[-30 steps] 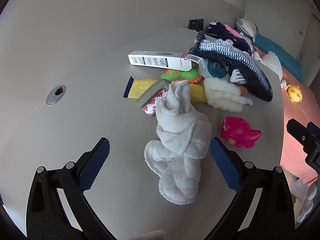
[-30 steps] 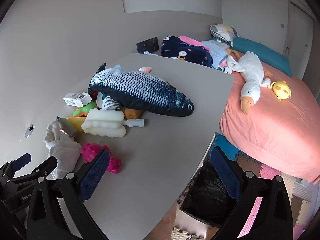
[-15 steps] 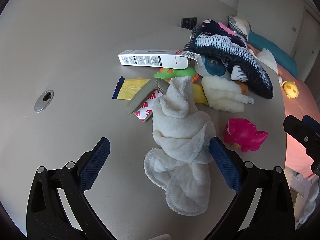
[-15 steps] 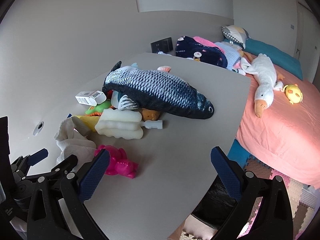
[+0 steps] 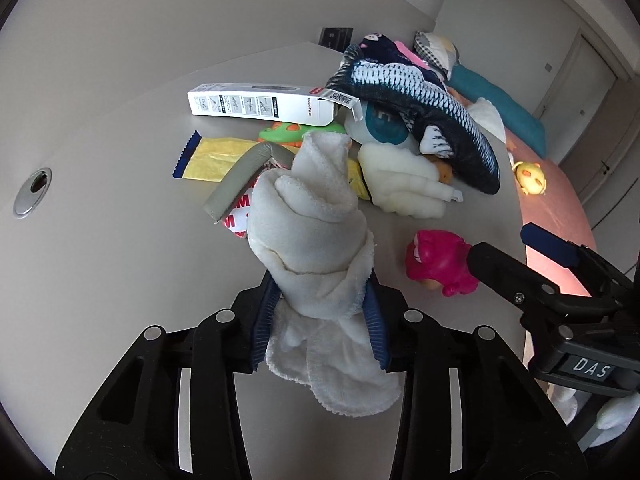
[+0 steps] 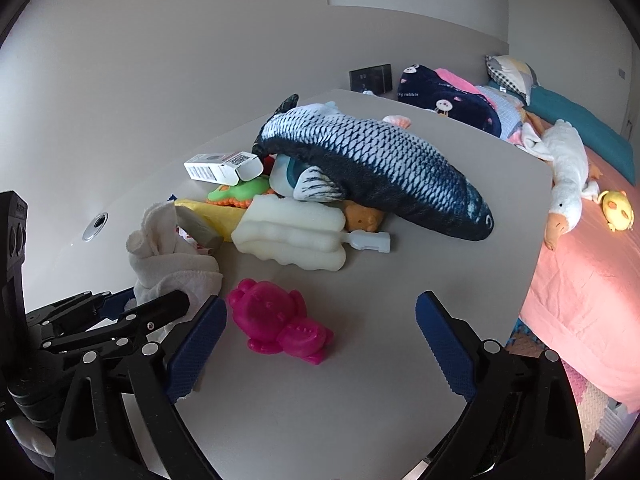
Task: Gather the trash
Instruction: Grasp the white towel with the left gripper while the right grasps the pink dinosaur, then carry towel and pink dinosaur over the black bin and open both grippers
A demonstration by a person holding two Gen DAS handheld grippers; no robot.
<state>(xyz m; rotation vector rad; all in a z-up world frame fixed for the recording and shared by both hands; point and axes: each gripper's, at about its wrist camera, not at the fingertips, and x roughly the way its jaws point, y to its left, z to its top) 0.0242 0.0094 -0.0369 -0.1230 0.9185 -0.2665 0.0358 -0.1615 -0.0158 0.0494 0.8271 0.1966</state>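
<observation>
My left gripper (image 5: pixel 320 304) is shut on a crumpled white cloth (image 5: pixel 312 224) near the table's front left; the cloth also shows in the right wrist view (image 6: pixel 168 256). Behind it lie a yellow wrapper (image 5: pixel 212 156), a grey strip (image 5: pixel 240 184), a red-and-white 3M packet (image 5: pixel 240 216) and a white carton (image 5: pixel 260 104). My right gripper (image 6: pixel 320 340) is open and empty, just above the table, with a pink rubber toy (image 6: pixel 276 320) close in front of its left finger. That gripper shows at the right of the left wrist view (image 5: pixel 532 264).
A plush fish (image 6: pixel 372 164), a cream foam piece (image 6: pixel 292 240), a green toy (image 6: pixel 240 192) and an orange toy (image 6: pixel 362 218) crowd the grey table (image 6: pixel 360 400). A bed (image 6: pixel 592 280) with a plush goose (image 6: pixel 564 172) lies right of the table edge.
My left gripper moved forward and shut on the white cloth. My right gripper moved in toward the table and the pink toy.
</observation>
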